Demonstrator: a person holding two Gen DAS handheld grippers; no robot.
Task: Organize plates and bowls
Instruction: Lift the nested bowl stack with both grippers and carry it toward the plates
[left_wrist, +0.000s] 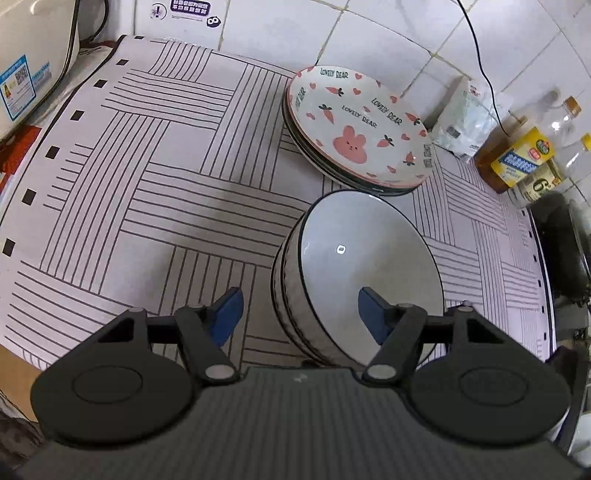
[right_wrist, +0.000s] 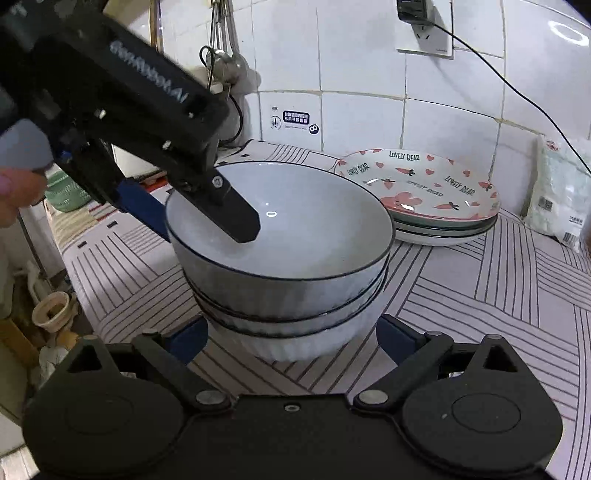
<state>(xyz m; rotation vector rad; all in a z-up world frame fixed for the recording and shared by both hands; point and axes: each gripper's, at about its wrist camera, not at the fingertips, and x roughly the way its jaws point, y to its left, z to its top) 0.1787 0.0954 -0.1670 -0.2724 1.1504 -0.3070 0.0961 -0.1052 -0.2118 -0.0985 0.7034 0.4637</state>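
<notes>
A stack of bowls (right_wrist: 288, 258) sits on the striped mat (left_wrist: 147, 192), with a stack of plates (left_wrist: 354, 129) just beyond it toward the tiled wall, the top one printed with a pink rabbit. The left gripper (left_wrist: 301, 314) straddles the top bowl's rim, one finger (right_wrist: 236, 214) inside and one outside, pads not pressing it. The right gripper (right_wrist: 291, 341) is spread wide on either side of the lowest bowl, gripping nothing. Oil bottles (left_wrist: 524, 155) stand at the far right.
</notes>
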